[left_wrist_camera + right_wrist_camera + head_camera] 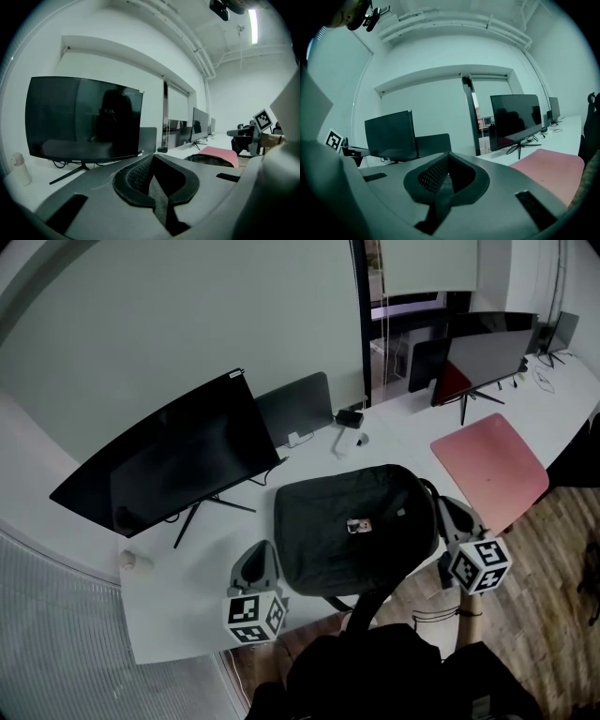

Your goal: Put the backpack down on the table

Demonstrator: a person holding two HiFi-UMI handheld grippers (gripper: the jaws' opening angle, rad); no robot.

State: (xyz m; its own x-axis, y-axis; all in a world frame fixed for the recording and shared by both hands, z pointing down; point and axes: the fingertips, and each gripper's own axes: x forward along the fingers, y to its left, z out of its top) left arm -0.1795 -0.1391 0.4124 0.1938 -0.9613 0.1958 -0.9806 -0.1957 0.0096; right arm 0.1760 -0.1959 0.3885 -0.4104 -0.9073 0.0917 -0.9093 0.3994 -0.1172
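Observation:
A black backpack [354, 526] lies flat on the white table [187, 601] near its front edge, and its straps hang off that edge toward me. My left gripper [259, 564] sits just beside the bag's near-left corner, jaws shut with nothing between them. My right gripper [452, 515] is at the bag's right side, also shut and empty. In the left gripper view the shut jaws [152, 161] point past the backpack [208, 159] toward the right gripper [246, 133]. The right gripper view shows its shut jaws [447, 157] aimed level across the table.
A large black monitor [178, 460] stands behind the bag at the left, another monitor [487, 357] at the far right. A pink mat [492, 470] lies right of the bag. A small white bottle [136, 561] stands at the left edge. Wooden floor [544, 596] shows at the right.

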